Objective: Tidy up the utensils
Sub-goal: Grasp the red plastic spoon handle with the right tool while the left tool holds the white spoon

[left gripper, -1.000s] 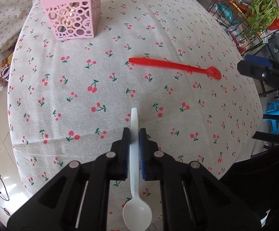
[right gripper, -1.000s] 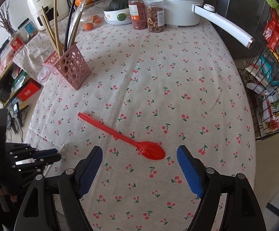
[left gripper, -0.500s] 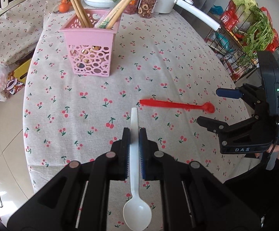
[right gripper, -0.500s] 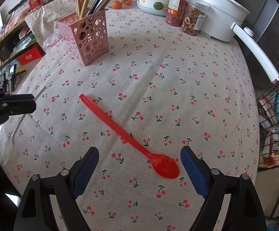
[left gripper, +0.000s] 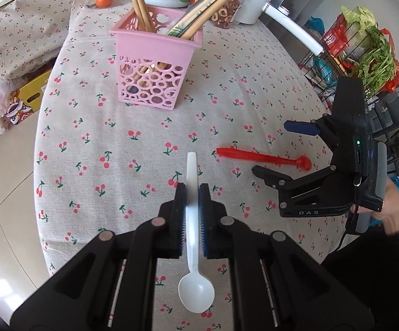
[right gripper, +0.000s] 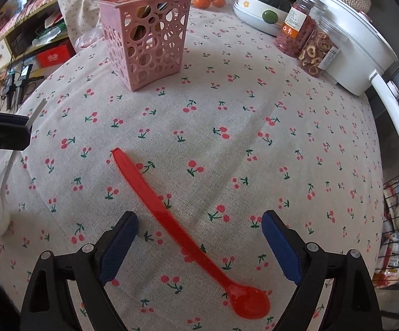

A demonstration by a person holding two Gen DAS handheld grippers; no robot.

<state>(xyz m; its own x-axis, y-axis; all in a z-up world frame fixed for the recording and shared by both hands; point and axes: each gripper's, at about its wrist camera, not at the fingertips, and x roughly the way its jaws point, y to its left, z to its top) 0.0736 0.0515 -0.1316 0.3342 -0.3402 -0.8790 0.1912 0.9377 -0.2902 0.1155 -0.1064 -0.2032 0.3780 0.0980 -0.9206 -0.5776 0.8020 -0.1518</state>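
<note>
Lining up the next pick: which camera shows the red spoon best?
The right wrist view: the red spoon lies whole and large on the tablecloth between the open right gripper fingers. The left wrist view shows it smaller, off to the side, bowl end near the right gripper.

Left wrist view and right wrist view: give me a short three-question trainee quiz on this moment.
1. True or false: the left gripper is shut on the white spoon.
2. The red spoon lies: A) in the pink basket B) flat on the tablecloth C) in the right gripper.
3. Fill in: the right gripper's jaws stand ___.

Key: 1 true; 2 B; 3 open.
</note>
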